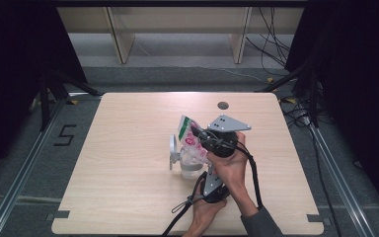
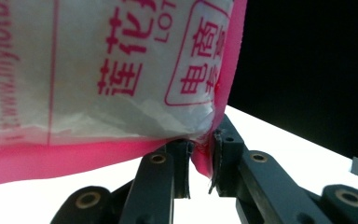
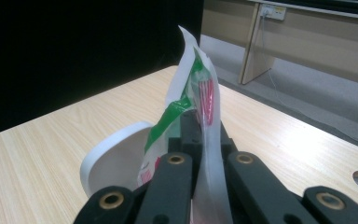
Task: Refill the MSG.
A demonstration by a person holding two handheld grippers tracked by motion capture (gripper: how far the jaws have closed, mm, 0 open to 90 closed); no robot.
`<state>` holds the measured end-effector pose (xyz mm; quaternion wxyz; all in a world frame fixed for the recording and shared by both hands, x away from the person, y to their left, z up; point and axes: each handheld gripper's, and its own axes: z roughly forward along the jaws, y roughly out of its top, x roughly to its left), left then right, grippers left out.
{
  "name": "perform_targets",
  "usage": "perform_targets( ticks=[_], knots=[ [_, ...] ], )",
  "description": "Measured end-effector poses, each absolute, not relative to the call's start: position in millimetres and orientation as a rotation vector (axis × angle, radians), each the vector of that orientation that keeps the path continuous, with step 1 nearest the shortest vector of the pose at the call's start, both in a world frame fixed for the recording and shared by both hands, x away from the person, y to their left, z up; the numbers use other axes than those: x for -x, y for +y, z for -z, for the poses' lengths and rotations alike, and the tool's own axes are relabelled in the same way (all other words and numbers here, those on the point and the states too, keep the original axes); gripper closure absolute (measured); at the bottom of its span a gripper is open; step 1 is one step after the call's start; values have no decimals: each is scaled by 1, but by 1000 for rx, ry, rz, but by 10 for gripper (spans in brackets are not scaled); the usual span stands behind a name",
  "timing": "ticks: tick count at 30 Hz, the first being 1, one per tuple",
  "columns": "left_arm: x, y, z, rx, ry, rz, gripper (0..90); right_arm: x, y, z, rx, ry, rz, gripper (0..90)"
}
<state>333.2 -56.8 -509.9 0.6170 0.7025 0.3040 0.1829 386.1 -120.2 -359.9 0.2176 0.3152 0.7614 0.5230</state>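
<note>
Pouch: packet (image 1: pixel 191 140) held over white mug (image 1: pixel 185 159) on tabletop (image 1: pixel 128 148).
Left gripper (image 2: pixel 200 154): clamped on pink bottom corner.
Right gripper (image 3: pixel 203 126): clamped on top edge.
Technique: probably tilt slowly, mouth centred above mug.
</note>
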Motion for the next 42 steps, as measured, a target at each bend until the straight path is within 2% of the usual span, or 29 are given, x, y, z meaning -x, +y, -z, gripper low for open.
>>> perform_targets(
  ticks=[42],
  knots=[
    [-334,-58,508,-1607,696,-408,792,-387,-120,360,-825,2099,-1459,900]
  ],
)
